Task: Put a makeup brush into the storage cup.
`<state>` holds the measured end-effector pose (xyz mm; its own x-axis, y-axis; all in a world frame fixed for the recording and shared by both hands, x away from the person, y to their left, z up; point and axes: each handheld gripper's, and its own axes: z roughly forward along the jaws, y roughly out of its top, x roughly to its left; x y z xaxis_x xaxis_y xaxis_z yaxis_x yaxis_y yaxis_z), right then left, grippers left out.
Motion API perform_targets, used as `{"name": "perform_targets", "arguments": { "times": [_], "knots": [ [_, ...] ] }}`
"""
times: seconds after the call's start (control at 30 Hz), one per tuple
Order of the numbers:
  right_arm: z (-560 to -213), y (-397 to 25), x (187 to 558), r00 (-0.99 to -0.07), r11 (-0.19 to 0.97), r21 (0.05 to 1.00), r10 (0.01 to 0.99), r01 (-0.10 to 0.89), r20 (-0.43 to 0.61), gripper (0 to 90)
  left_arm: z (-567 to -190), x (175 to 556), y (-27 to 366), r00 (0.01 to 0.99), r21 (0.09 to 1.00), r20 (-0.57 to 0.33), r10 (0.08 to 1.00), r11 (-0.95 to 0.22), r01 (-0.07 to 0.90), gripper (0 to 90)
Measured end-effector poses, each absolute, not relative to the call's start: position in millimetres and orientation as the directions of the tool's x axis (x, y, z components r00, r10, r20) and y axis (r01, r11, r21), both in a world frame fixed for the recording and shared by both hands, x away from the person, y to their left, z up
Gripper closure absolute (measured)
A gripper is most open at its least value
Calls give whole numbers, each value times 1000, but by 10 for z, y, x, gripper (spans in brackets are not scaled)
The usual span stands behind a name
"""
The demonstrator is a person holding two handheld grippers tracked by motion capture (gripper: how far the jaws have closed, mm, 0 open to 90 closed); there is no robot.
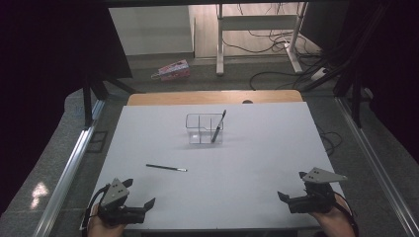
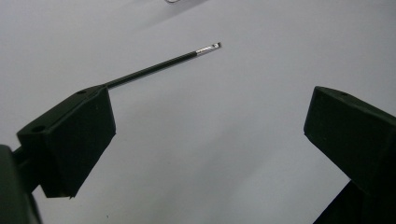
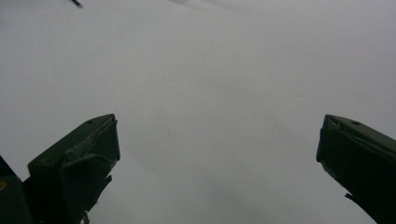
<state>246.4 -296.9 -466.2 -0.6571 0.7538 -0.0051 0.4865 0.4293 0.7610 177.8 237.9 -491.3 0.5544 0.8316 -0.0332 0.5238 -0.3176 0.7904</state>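
A clear plastic organizer point(image 1: 200, 132) stands at the middle of the white table point(image 1: 257, 158), a little toward the back. A dark pen point(image 1: 218, 126) leans upright in its right compartment. A second dark pen point(image 1: 166, 168) with a silvery end lies flat on the table, left of centre; the left gripper view has this pen point(image 2: 159, 63) just beyond the left jaw. My left gripper point(image 1: 141, 192) rests at the near left corner, open and holding nothing. My right gripper point(image 1: 291, 185) sits at the near right corner, also open with nothing between its jaws point(image 3: 217, 149).
A wooden strip point(image 1: 215, 97) runs along the table's far edge. Metal rails point(image 1: 74, 158) flank the table on both sides. Beyond it on the floor lie a pink box point(image 1: 172, 70), desk legs point(image 1: 220, 44) and several cables.
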Motion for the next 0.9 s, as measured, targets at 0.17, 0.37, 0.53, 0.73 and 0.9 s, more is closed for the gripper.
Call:
{"name": "perform_targets", "arguments": {
  "times": [0.17,0.37,0.53,0.73,0.9],
  "knots": [
    [-4707,-3022,2449,-651,439,736,759,515,2,0,-4915,1781,2380,553,789,-36,832,-316,526,22],
    [-4725,-3023,2446,-650,444,728,760,523,4,0,-4911,1782,2375,553,789,-31,833,-319,525,21],
    [-4725,-3019,2445,-656,453,724,755,519,-3,0,-4912,1781,2365,553,787,-26,833,-324,525,23],
    [-4724,-3005,2441,-659,460,722,752,517,-8,0,-4912,1783,2379,552,790,-36,833,-315,526,23],
    [-4725,-3003,2441,-660,461,721,751,517,-7,0,-4912,1782,2379,553,790,-36,833,-315,526,23]
  ]
}}
